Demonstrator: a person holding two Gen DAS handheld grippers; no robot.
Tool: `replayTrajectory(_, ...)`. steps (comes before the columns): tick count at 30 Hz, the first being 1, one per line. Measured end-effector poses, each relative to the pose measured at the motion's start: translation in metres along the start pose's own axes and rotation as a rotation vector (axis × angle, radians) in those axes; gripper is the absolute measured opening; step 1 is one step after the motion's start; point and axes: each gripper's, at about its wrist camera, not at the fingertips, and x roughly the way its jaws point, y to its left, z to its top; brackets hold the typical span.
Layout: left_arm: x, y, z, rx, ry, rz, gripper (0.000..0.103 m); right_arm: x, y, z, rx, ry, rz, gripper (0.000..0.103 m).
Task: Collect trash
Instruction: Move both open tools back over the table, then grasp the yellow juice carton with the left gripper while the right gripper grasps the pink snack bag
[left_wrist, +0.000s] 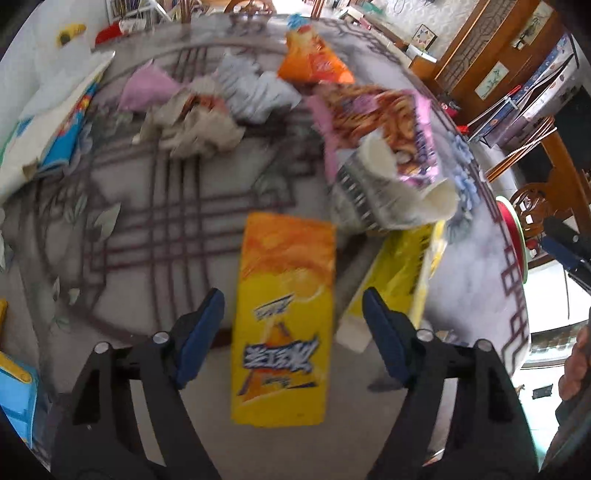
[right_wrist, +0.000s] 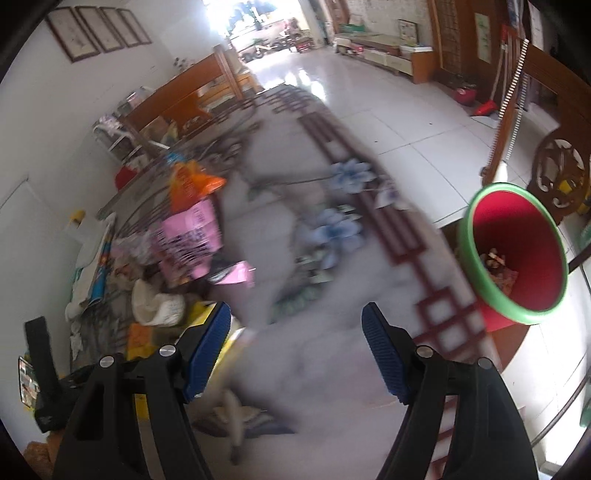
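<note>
- Yellow snack box (left_wrist: 282, 325) lies flat on the patterned table (left_wrist: 155, 229), between the pads of the left gripper (left_wrist: 293, 336), whose jaws stand wide and press on nothing, probably lined up for a pick.
- More wrappers: crumpled paper (left_wrist: 199, 125), pink bag (left_wrist: 384, 129).
- Right gripper (right_wrist: 295, 350) hangs wide and empty over bare tabletop.
- Red bin (right_wrist: 517, 254) waits off the table's edge, some trash inside.

Yellow snack box (left_wrist: 282, 321): flat on the patterned tabletop, long axis toward 12 o'clock. Pink-and-brown wrapper (left_wrist: 384, 129), crumpled, at 1 o'clock of it; orange bag (left_wrist: 314, 61) farther toward 12; crumpled paper (left_wrist: 195, 122) at 11. Red bin, green-rimmed (right_wrist: 517, 254), holds scraps.
</note>
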Motion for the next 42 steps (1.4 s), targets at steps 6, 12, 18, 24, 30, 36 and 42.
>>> replayTrajectory(6, 0.019, 0.004, 0.003, 0.044, 0.042, -0.025, 0.063, 0.007, 0.044, -0.01, -0.037, 0.006, 0.019, 0.071)
replayTrajectory(12, 0.019, 0.015, 0.002, 0.064, 0.059, -0.078, 0.059, 0.014, 0.076, -0.015, -0.073, 0.011, 0.02, 0.078)
replayTrajectory(18, 0.011, 0.036, -0.001, 0.043, 0.055, -0.081, 0.059, 0.034, 0.092, 0.01, -0.07, 0.017, 0.035, 0.09)
replayTrajectory(24, 0.001, 0.039, -0.007, 0.041, 0.051, -0.098, 0.059, 0.089, 0.11, 0.053, -0.047, 0.098, 0.031, 0.095)
replayTrajectory(30, -0.002, 0.037, -0.007, 0.037, 0.052, -0.116, 0.059, 0.13, 0.133, 0.068, -0.156, 0.16, -0.046, 0.095)
replayTrajectory(36, 0.002, 0.04, -0.007, 0.025, 0.065, -0.114, 0.059, 0.169, 0.136, 0.066, -0.197, 0.25, -0.065, 0.095)
replayTrajectory(42, 0.005, 0.042, -0.005, 0.019, 0.072, -0.12, 0.059, 0.169, 0.129, 0.066, -0.172, 0.226, 0.017, 0.075)
